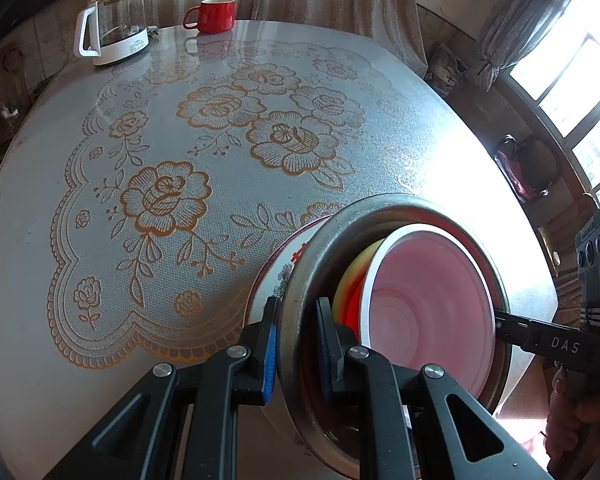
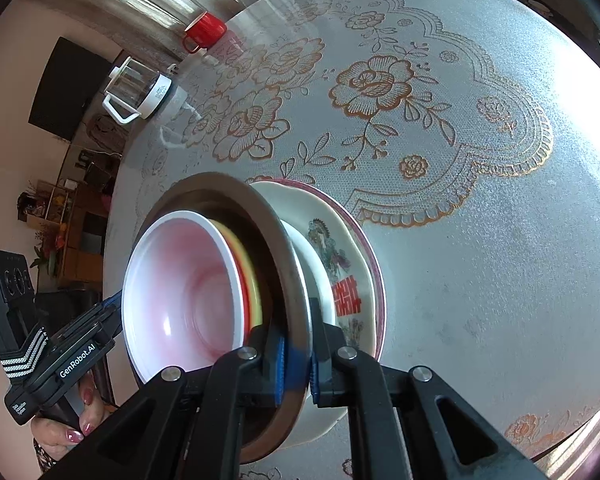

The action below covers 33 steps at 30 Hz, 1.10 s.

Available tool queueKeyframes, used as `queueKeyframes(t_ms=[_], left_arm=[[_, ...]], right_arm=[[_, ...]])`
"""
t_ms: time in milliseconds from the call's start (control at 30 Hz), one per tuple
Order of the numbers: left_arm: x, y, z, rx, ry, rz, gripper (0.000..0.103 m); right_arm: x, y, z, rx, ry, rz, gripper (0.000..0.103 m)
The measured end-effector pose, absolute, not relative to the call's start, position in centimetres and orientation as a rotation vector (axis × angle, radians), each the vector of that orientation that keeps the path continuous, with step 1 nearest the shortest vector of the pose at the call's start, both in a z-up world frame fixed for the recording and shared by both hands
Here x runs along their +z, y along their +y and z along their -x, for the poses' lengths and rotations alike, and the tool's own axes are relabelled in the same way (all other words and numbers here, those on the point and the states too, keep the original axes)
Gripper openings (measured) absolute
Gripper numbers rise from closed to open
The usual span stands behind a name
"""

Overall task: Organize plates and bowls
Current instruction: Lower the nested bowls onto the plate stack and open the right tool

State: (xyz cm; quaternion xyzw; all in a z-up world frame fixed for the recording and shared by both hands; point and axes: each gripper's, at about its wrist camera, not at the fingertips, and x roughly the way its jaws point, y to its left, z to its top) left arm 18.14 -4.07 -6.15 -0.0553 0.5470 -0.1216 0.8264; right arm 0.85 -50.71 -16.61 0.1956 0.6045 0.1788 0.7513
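Steel bowl (image 1: 300,280) is sitting nested with a pink-inside white bowl (image 1: 432,300) and a yellow-red one (image 1: 354,280) inside it, all stacked over a white floral bowl (image 2: 340,264) above the table (image 1: 180,160). Left gripper (image 1: 298,344) is clamping the steel rim, jaws nearly closed. Right gripper (image 2: 298,364) is pinching the opposite rim, jaws almost fully closed. Red mug (image 1: 212,16) and glass kettle (image 1: 114,26) are standing at the table's far edge, well apart from the stack.

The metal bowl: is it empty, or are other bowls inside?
Not empty. The metal bowl holds a white bowl with a pink inside, and a yellow and red rim behind it.
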Motion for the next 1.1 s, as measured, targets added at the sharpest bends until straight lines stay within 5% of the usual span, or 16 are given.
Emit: queueKeyframes(t_ms=[1100], left_arm=[[-6.9, -3.4, -18.2, -0.228, 1.167, 0.124, 0.020]], right_arm=[[-16.7, -50.3, -0.4, 0.399, 1.305, -0.414, 0.014]])
